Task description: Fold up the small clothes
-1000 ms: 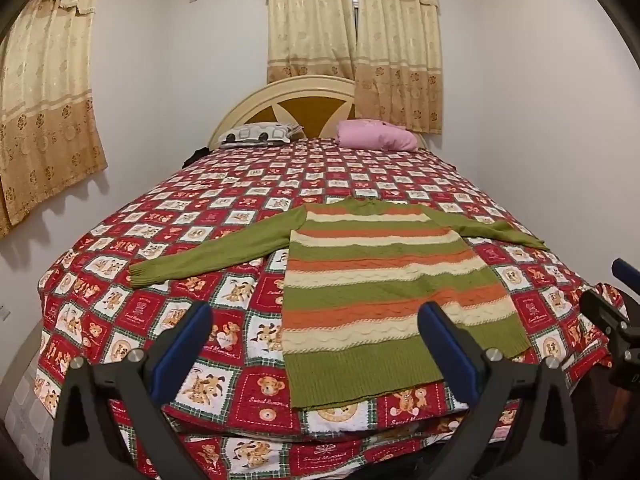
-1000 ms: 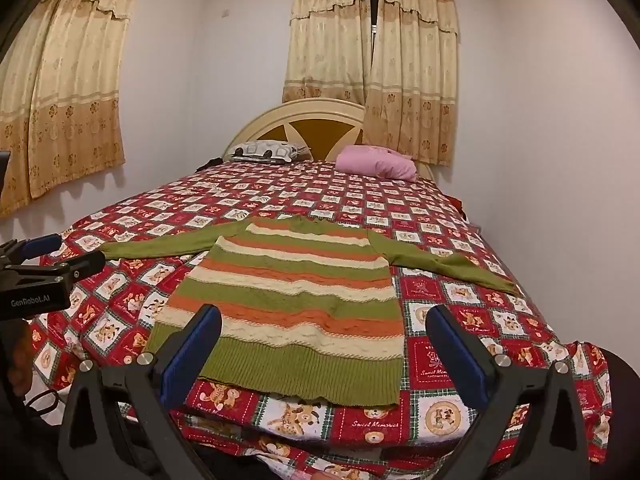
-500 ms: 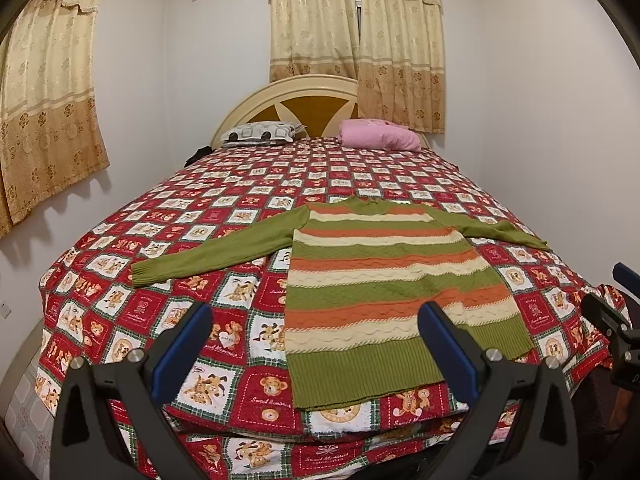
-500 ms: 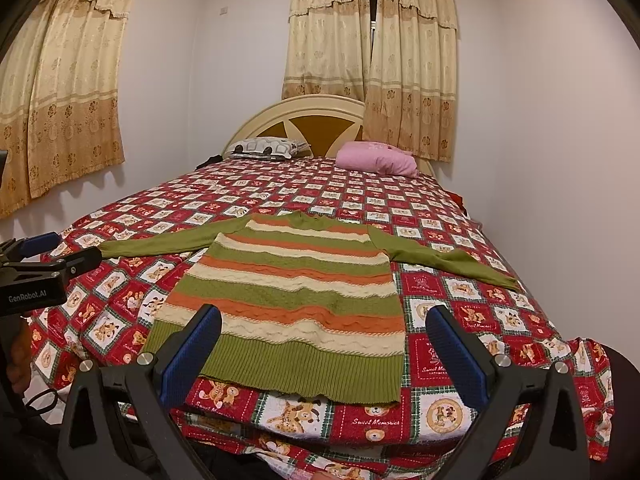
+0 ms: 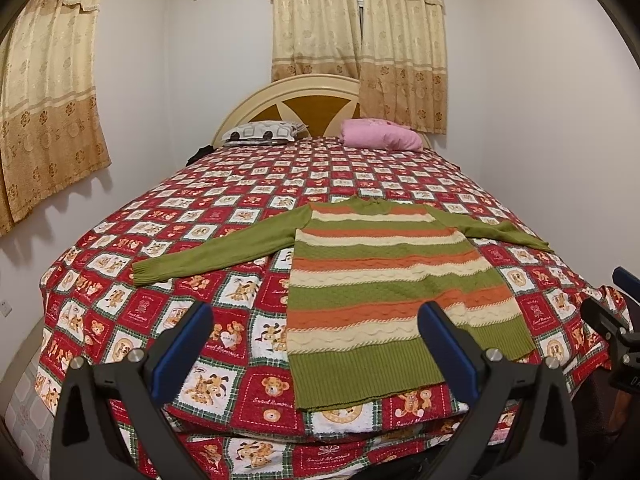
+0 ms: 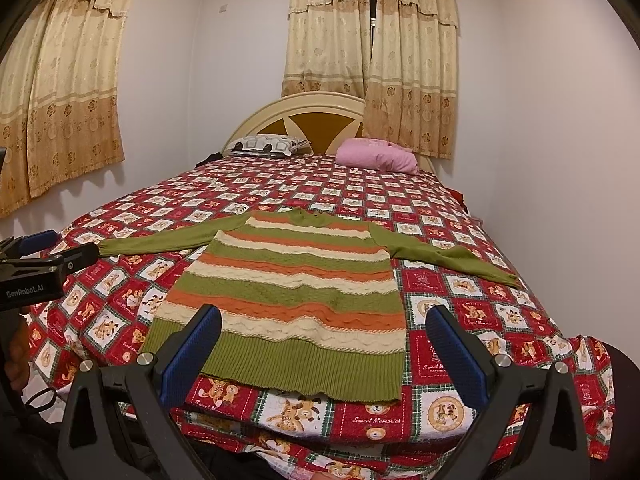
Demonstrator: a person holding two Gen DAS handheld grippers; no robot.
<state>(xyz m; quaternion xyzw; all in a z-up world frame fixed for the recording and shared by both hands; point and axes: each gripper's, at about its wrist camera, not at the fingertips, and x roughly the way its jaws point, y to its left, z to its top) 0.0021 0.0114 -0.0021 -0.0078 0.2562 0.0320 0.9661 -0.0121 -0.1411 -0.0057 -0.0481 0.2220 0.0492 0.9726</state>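
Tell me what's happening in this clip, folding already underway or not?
Not yet. A striped sweater lies flat on the bed, front up, both sleeves spread out to the sides, hem toward the cameras. The person holds the left gripper and the right gripper above the foot of the bed, both open and empty, neither touching the sweater. Two pillows sit at the headboard. No fold has been made.

A striped sweater (image 5: 384, 280) lies flat, sleeves spread, at centre right on the quilt (image 5: 224, 216), behind the wide-apart left gripper (image 5: 314, 344) at bottom.
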